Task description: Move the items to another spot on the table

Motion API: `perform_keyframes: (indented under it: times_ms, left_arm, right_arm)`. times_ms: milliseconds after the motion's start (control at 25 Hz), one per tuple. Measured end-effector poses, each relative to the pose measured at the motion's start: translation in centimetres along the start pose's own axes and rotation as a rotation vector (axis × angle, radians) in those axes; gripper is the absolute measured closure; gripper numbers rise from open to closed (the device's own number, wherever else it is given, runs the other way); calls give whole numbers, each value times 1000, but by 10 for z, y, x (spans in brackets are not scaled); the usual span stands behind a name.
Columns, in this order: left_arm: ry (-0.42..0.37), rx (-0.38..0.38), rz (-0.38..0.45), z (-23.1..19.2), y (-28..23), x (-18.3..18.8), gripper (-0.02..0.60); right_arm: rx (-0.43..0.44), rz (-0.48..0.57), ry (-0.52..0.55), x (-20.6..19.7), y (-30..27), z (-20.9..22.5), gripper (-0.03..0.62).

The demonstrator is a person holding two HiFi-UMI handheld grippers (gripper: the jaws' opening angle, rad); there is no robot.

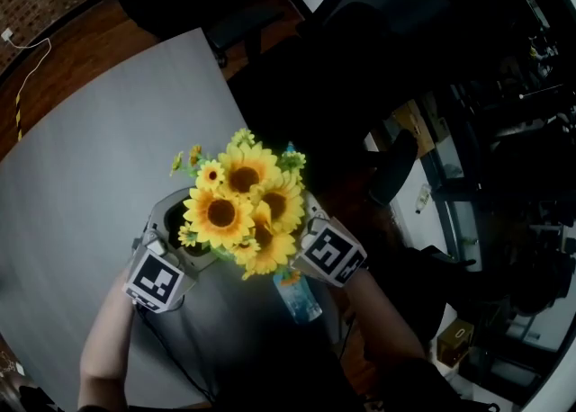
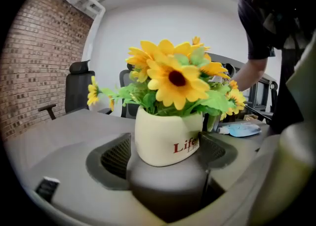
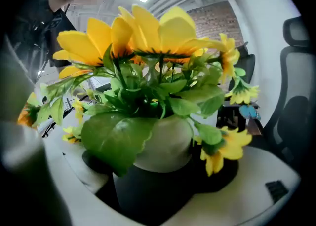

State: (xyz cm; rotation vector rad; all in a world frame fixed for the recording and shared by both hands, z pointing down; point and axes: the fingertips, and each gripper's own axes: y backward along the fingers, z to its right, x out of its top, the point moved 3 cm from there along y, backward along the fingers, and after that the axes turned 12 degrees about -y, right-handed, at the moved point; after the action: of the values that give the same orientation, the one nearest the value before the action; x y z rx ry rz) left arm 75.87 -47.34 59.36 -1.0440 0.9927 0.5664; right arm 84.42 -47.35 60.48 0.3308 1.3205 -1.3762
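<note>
A cream pot with red lettering holds a bunch of yellow sunflowers and stands on the grey table. Both grippers reach in at it from opposite sides. My left gripper has the pot between its jaws; the left pad stands clear of the pot wall and the right pad is close beside it. My right gripper also straddles the pot, with leaves hiding much of its left pad. Neither gripper presses on the pot. In the head view the flowers hide the pot and all the fingertips.
A blue and white packet or bottle lies on the table just behind the right gripper's marker cube. The table's right edge runs close by there. Dark office chairs stand along the far side, before a brick wall.
</note>
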Motion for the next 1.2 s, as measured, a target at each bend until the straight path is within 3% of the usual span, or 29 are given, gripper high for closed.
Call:
perform_keyframes:
  times_ms: [160, 400, 680, 840, 1040, 1200]
  left_arm:
    - [17, -11, 5, -3, 6, -3, 135]
    - [191, -17, 43, -3, 17, 1, 146]
    - [256, -18, 26, 14, 47, -6, 158]
    - [274, 13, 41, 16, 59, -18, 158]
    - [385, 31, 68, 21, 67, -9, 158]
    - [401, 42, 54, 25, 75, -4, 158]
  right_arm:
    - [49, -33, 39, 8, -14, -5, 132]
    - [110, -46, 58, 9, -15, -7, 134]
    - [160, -98, 108, 5, -22, -38, 137]
    - [204, -99, 57, 4, -24, -51, 140]
    - [267, -54, -43, 6, -17, -59, 143]
    - [295, -50, -66, 6, -15, -64, 143]
